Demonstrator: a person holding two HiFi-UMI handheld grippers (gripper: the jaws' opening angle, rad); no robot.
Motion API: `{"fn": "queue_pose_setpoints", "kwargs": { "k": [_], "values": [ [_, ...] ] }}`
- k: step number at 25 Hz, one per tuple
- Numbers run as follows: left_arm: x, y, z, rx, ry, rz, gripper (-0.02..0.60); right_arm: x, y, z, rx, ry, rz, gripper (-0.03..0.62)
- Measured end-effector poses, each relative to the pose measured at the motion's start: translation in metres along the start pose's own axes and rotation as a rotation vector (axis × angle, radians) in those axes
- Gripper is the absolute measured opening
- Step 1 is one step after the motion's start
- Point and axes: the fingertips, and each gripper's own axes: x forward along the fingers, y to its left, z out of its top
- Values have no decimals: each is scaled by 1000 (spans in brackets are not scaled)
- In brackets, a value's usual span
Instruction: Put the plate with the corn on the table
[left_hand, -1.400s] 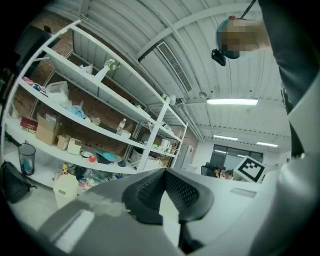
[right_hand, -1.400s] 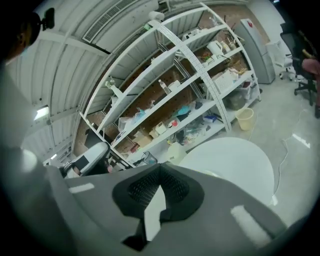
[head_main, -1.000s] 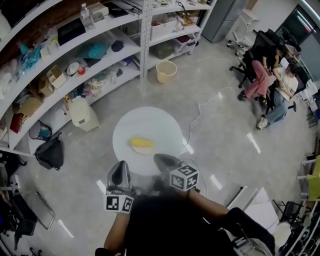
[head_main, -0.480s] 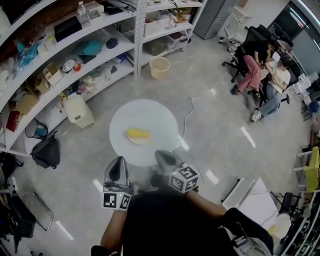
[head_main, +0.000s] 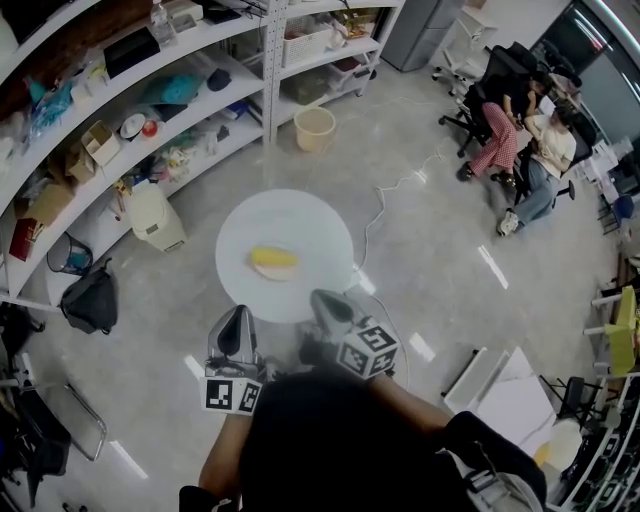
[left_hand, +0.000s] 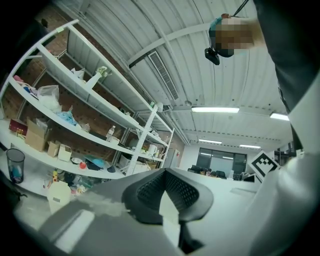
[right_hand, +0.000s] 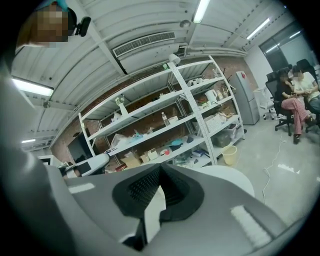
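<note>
A yellow ear of corn (head_main: 273, 258) lies on a pale plate (head_main: 272, 271) in the middle of a round white table (head_main: 310, 230). Both grippers hang at the table's near edge, close to the person's body and apart from the plate. My left gripper (head_main: 238, 332) is shut with nothing in it, and its pads (left_hand: 150, 192) meet in the left gripper view. My right gripper (head_main: 325, 305) is also shut and empty, its tip just over the table's near rim. In the right gripper view the table's top (right_hand: 225, 175) shows beyond the closed pads (right_hand: 145, 190).
Long white shelves (head_main: 130, 110) packed with boxes and bottles curve along the left and back. On the floor stand a yellow bucket (head_main: 314, 128), a white bin (head_main: 152, 218) and a black bag (head_main: 90, 300). A cable (head_main: 385, 215) trails right of the table. People sit on chairs (head_main: 530, 140) at the right.
The table with the plate and corn now sits higher and smaller in the head view. Both grippers stayed shut and empty near the table's near edge, lifting slightly.
</note>
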Motion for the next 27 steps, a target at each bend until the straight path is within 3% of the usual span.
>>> {"fn": "queue_pose_setpoints", "kwargs": {
  "k": [27],
  "values": [
    [-6,2,-2,-2,0,2,3,8,20,-10,-112,43,5,8]
  ]
}}
